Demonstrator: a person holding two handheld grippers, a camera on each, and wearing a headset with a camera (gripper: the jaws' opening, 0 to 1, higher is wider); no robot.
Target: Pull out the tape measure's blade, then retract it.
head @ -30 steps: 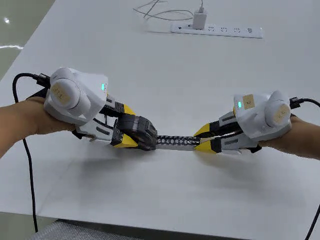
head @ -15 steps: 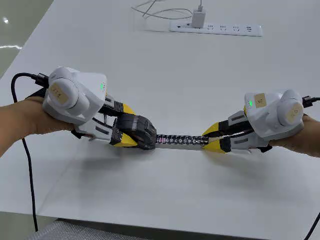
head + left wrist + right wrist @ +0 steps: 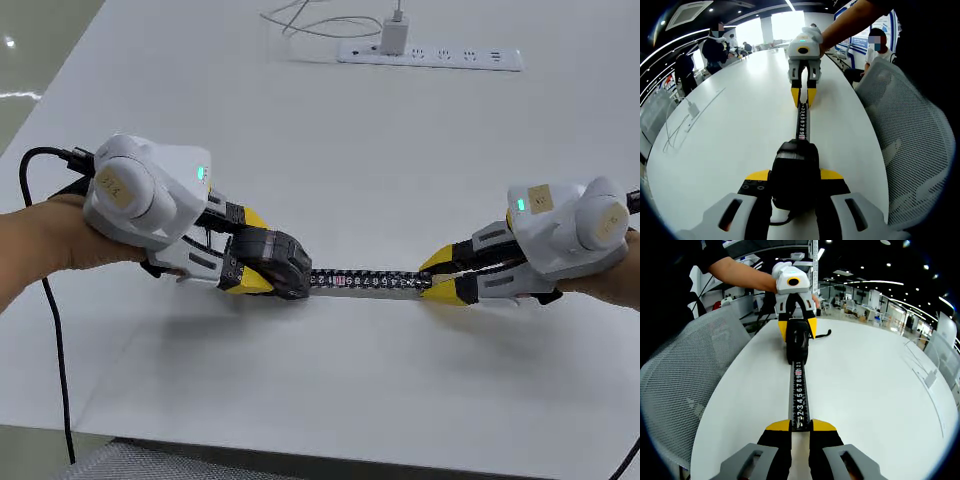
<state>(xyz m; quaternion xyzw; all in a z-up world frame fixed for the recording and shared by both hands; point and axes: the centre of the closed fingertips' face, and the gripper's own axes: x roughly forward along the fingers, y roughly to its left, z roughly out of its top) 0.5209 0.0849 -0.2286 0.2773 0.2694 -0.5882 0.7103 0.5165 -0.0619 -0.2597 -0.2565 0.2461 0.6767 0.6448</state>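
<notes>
**A:** Where does the task stand?

**B:** I judge it partway through the first half. The left hand-held gripper [image 3: 254,252] is clamped on the black tape measure case [image 3: 282,262], one yellow-tipped jaw on each side. It holds the case low over the white bench [image 3: 330,140], near the front edge. I cannot tell whether the case touches the surface.

**A:** And the other end?

**B:** The right hand-held gripper [image 3: 436,279] has its jaws pinched together on the tip of the blade [image 3: 365,281]. The blade runs straight and taut from the case mouth to that gripper. In the right gripper view the printed numerals run past the first red mark before they vanish into the case.

**A:** So what is left?

**B:** Perhaps more pulling, if a longer draw is wanted. After that comes the whole return, with the blade let back into the case. None of that has begun.

**A:** What differs from the earlier pictures?

**B:** The right hand-held gripper has travelled further toward the person's right, away from the case, and the visible run of blade has grown with each picture. The left hand-held gripper and the case sit at nearly the same spot, with the grip unchanged. The power strip [image 3: 432,58] at the far edge has shifted only slightly in the picture, which I put down to the headset moving.
</notes>
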